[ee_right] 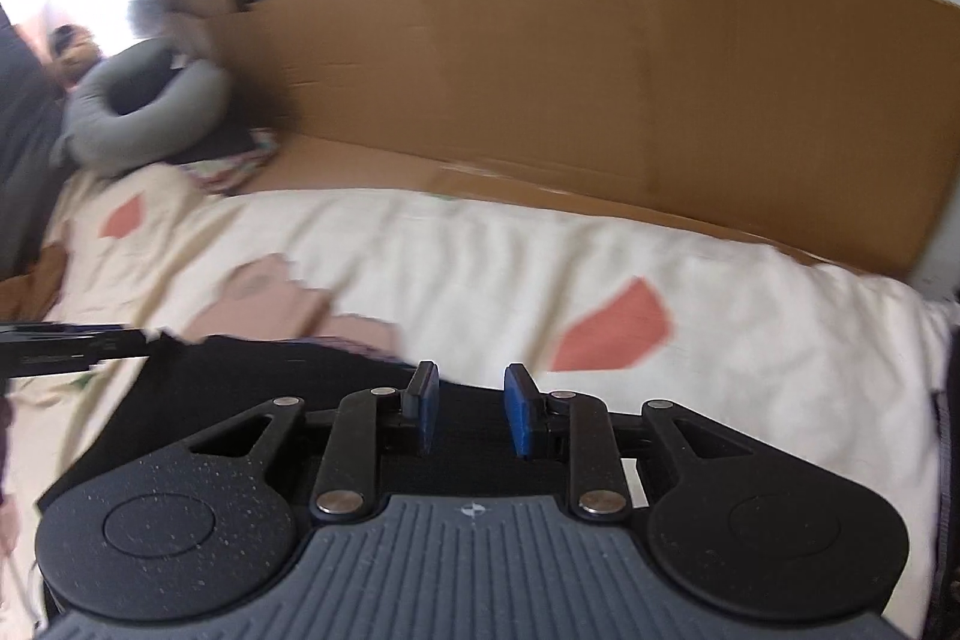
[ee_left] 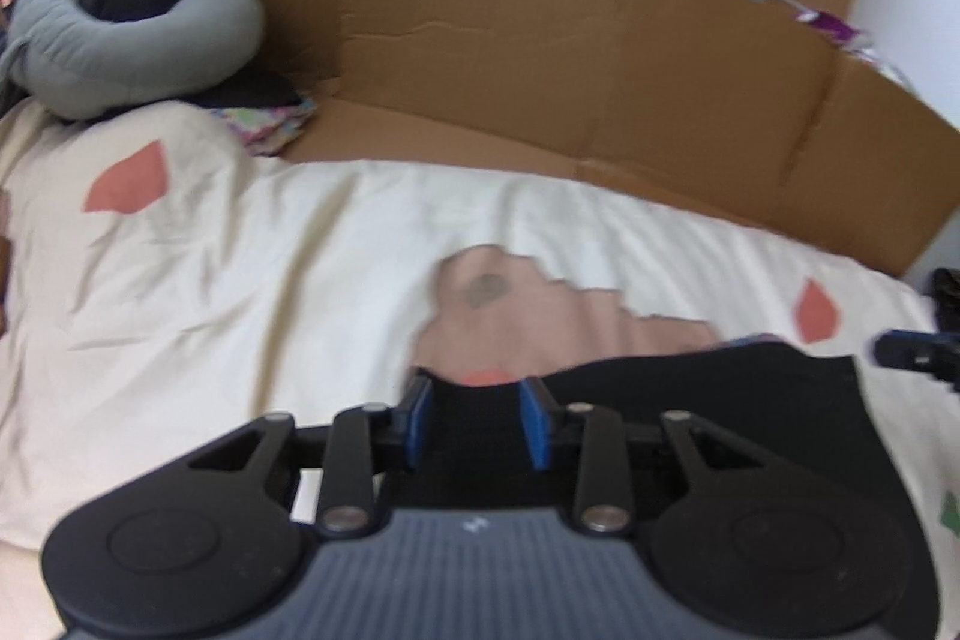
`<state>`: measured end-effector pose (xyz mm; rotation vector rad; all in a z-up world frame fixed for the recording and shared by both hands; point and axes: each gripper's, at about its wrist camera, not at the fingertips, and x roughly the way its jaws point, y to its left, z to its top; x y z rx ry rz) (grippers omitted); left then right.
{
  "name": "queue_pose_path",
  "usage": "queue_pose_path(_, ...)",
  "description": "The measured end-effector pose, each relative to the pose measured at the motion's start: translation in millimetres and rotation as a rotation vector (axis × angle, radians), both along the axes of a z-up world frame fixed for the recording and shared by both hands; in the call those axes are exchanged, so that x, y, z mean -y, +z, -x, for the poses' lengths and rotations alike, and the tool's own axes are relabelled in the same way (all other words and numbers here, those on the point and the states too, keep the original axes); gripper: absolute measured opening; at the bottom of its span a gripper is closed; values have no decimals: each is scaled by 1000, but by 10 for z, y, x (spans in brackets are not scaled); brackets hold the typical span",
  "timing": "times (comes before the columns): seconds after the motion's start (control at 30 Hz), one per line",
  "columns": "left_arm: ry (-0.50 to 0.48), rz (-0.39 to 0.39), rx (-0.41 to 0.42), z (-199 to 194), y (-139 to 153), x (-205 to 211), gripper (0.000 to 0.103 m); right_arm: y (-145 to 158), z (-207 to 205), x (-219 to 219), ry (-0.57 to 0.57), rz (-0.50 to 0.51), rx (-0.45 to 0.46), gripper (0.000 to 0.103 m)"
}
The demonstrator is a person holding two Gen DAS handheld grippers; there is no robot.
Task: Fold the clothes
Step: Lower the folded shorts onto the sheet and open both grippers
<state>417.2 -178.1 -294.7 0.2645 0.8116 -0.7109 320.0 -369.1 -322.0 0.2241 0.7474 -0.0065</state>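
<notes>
Both hand-held grippers part-open over a black garment on the bed

Left hand-held gripper (ee_left: pixel 475 421) and right hand-held gripper (ee_right: pixel 471 412) have blue pads apart, gripping nothing; the flat black cloth garment (ee_left: pixel 690 388) lies beneath them, lower centre, on the cream patterned bedsheet (ee_left: pixel 240 268); brown cardboard sheet (ee_left: pixel 570 58) behind, grey ring cushion (ee_left: pixel 132 58) upper left.
</notes>
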Motion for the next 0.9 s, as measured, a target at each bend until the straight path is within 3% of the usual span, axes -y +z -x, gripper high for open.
queue_pose_path(0.23,-105,25,-14,276,-45,273,32,-27,-83,-370,100,20,-3,26)
queue_pose_path(0.6,-132,27,-51,221,-261,416,31,-236,-286,-628,152,77,-47,26)
queue_pose_path(0.9,-145,1,-49,175,-412,463,31,-442,-394,-520,131,61,-91,31)
